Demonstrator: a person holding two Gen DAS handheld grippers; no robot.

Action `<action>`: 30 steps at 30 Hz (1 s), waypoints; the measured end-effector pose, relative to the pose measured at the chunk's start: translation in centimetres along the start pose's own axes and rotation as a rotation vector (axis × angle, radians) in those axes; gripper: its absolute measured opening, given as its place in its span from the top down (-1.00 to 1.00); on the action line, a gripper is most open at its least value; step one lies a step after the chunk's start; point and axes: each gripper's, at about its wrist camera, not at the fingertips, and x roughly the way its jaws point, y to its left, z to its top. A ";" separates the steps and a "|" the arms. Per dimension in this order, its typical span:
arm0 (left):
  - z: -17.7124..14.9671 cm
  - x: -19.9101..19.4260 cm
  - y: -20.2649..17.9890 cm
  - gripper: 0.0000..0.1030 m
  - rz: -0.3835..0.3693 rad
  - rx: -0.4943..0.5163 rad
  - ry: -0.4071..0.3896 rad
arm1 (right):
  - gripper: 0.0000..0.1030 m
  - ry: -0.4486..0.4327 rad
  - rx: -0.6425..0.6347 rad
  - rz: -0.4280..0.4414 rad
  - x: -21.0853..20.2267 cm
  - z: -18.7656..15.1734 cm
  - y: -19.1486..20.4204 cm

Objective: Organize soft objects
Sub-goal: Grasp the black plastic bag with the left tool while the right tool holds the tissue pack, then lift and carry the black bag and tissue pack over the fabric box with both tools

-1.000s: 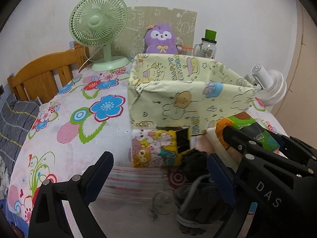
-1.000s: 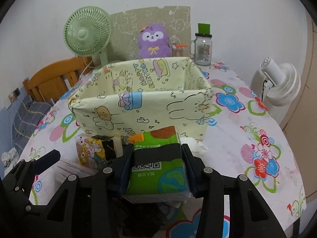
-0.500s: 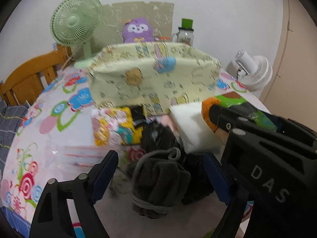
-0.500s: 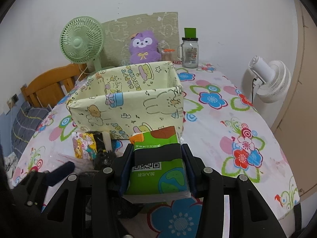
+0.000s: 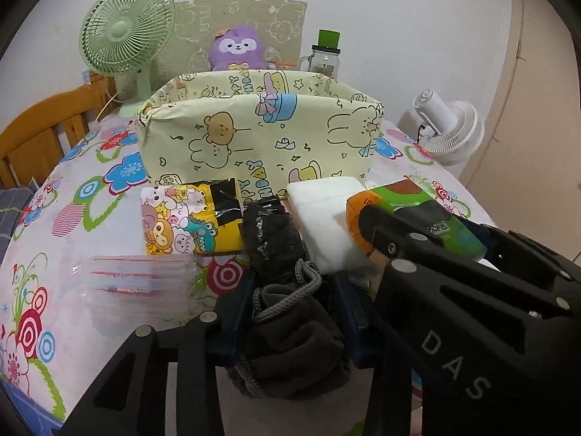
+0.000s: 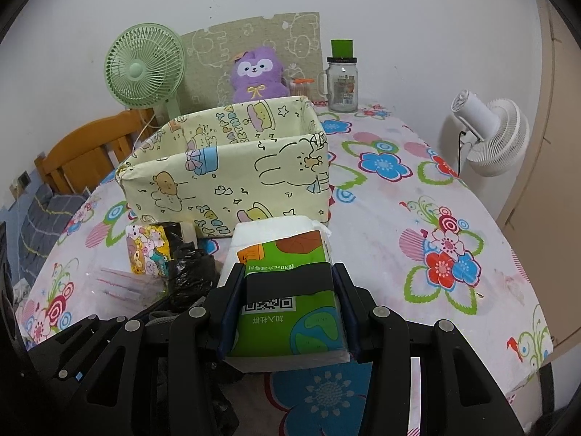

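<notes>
The left claw [image 5: 290,323] is clamped on a dark pouch [image 5: 294,348]. The right claw [image 6: 287,312] grips a green tissue pack [image 6: 287,290]. Ahead of both sits the bin [image 6: 232,174] on the surface [image 6: 399,218].

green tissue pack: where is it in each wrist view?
Left wrist: green tissue pack right of centre, partly behind the right gripper's arm.
Right wrist: green tissue pack bottom centre, clamped in the right gripper.
Shared landmark: yellow cartoon fabric box just behind it.
</notes>
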 end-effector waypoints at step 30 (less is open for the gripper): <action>1.9 -3.3 0.5 0.31 0.085 0.018 -0.045 | 0.03 -0.061 0.003 0.012 -2.8 1.5 1.1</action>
